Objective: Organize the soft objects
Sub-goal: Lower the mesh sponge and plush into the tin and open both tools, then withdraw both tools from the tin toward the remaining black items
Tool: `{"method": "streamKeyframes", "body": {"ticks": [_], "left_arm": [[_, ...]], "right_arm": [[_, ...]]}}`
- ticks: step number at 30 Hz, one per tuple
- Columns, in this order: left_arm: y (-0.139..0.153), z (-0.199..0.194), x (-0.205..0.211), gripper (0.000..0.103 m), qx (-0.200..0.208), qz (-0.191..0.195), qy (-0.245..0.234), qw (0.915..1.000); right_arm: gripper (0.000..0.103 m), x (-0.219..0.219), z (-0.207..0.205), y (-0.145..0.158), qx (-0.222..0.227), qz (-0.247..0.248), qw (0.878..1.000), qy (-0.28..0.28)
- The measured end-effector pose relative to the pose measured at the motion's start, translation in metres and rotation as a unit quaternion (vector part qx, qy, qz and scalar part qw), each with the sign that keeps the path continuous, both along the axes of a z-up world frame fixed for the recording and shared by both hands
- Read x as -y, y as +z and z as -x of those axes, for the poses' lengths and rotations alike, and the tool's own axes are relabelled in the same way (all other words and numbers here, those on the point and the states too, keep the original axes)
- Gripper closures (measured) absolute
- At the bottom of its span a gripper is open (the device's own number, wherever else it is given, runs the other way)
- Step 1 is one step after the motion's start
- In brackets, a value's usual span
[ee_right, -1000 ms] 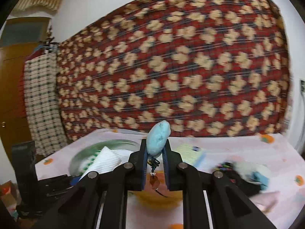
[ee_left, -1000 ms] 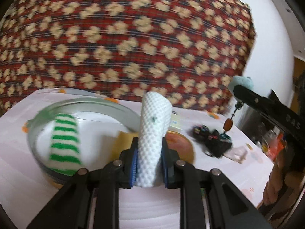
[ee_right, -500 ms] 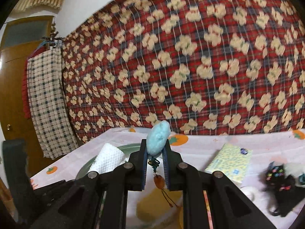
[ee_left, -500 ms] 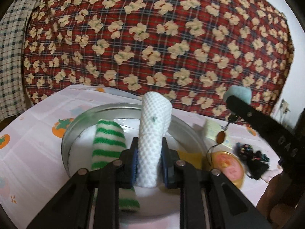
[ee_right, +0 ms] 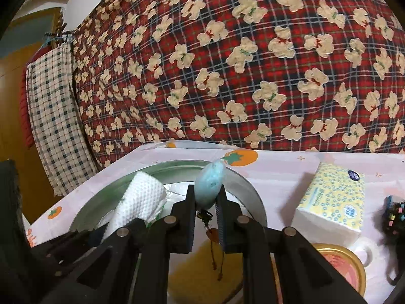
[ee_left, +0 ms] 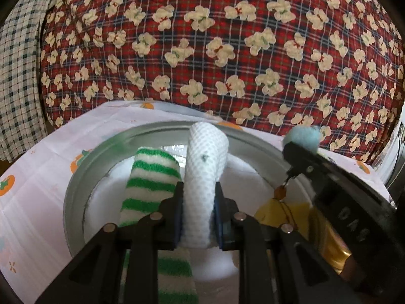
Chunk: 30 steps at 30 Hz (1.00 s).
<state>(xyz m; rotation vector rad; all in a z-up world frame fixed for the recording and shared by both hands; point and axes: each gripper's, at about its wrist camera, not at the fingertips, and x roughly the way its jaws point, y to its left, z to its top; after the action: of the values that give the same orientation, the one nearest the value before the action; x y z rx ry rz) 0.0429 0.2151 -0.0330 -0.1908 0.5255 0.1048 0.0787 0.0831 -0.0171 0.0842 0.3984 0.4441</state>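
Note:
My left gripper (ee_left: pixel 198 215) is shut on a white textured sponge roll (ee_left: pixel 203 172) and holds it upright over a round metal tray (ee_left: pixel 76 190). A green-and-white striped sponge (ee_left: pixel 149 185) lies in the tray to the left of the roll. My right gripper (ee_right: pixel 206 217) is shut on a light blue fluffy pompom charm (ee_right: pixel 210 187) with a brown bead and cords hanging below, above the tray's right part. The pompom (ee_left: pixel 302 138) and right gripper show at right in the left wrist view. The white roll (ee_right: pixel 141 200) shows in the right wrist view.
A yellow cloth (ee_right: pixel 197 273) lies in the tray. A yellow tissue pack (ee_right: pixel 334 197), a gold-rimmed tin lid (ee_right: pixel 346 268) and a black beaded item (ee_right: pixel 395 210) lie to the right on the tomato-print tablecloth (ee_left: pixel 33 195). A red plaid quilt (ee_left: pixel 215 38) rises behind the table.
Both grippers have moved left with their objects, from beside the tray to over it. The tray now fills the centre of the left wrist view.

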Motion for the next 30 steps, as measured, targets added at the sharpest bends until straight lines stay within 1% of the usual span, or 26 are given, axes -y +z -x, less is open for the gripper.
{"method": "streamKeyframes", "body": {"ticks": [2,4,5,6,7,8,9,10,11,12,13,14,15,17,19,22,25,27,30], "left_arm": [[0.001,0.001,0.004,0.084,0.006,-0.018,0.007,0.9998],[0.002,0.0,0.005,0.08,0.009,-0.031,0.015,0.9994],[0.001,0.0,0.005,0.077,0.011,-0.034,0.019,0.9992],[0.002,0.001,0.004,0.071,0.014,-0.036,0.025,0.999],[0.003,0.003,0.003,0.053,0.018,-0.039,0.034,0.9985],[0.004,0.005,0.003,0.034,0.026,-0.042,0.045,0.9978],[0.005,0.008,0.002,0.026,0.033,-0.042,0.051,0.9973],[0.007,0.013,0.001,0.011,0.049,-0.041,0.057,0.9963],[0.009,0.019,0.001,0.002,0.067,-0.043,0.07,0.9944],[0.011,0.022,0.001,0.0,0.074,-0.047,0.079,0.993],[0.012,0.026,0.001,0.001,0.082,-0.052,0.091,0.9911],[0.013,0.028,0.001,0.001,0.088,-0.057,0.101,0.9893],[0.013,0.028,0.001,0.001,0.088,-0.06,0.106,0.9886],[0.013,0.024,-0.001,0.0,0.081,-0.06,0.109,0.989],[0.013,0.024,-0.002,0.0,0.079,-0.059,0.111,0.9889],[0.013,0.022,0.0,0.0,0.076,-0.068,0.118,0.9878],[0.012,0.023,0.0,0.0,0.076,-0.066,0.114,0.9884],[0.012,0.024,-0.001,0.0,0.077,-0.064,0.115,0.9883],[0.012,0.024,0.002,0.0,0.078,-0.074,0.122,0.9867]], "right_arm": [[0.084,-0.002,-0.001,-0.002,0.005,0.001,1.0,0.004],[0.079,-0.002,-0.002,-0.004,0.003,-0.004,1.0,0.015],[0.073,-0.004,-0.002,-0.004,0.001,-0.001,1.0,0.017],[0.062,-0.004,-0.002,-0.004,-0.001,0.001,1.0,0.017],[0.054,-0.003,-0.001,-0.003,0.002,-0.001,1.0,0.014],[0.04,-0.002,0.002,-0.002,0.01,-0.003,1.0,0.01],[0.031,0.0,0.006,0.0,0.021,-0.006,1.0,0.003],[0.029,0.003,0.011,0.003,0.037,-0.008,0.999,-0.006],[0.027,0.005,0.018,0.006,0.055,-0.008,0.998,-0.016],[0.026,0.007,0.024,0.009,0.07,-0.005,0.997,-0.027],[0.024,0.009,0.027,0.011,0.081,-0.003,0.996,-0.038],[0.019,0.012,0.032,0.013,0.094,-0.001,0.994,-0.053],[0.013,0.015,0.036,0.014,0.104,-0.001,0.992,-0.069],[0.01,0.021,0.041,0.016,0.114,-0.006,0.989,-0.095],[0.01,0.025,0.041,0.016,0.11,-0.01,0.988,-0.105],[0.01,0.03,0.037,0.016,0.098,-0.017,0.988,-0.114],[0.01,0.036,0.036,0.013,0.087,-0.027,0.989,-0.12],[0.01,0.037,0.039,0.012,0.095,-0.024,0.987,-0.126],[0.01,0.036,0.046,0.011,0.115,-0.007,0.984,-0.134]]}}
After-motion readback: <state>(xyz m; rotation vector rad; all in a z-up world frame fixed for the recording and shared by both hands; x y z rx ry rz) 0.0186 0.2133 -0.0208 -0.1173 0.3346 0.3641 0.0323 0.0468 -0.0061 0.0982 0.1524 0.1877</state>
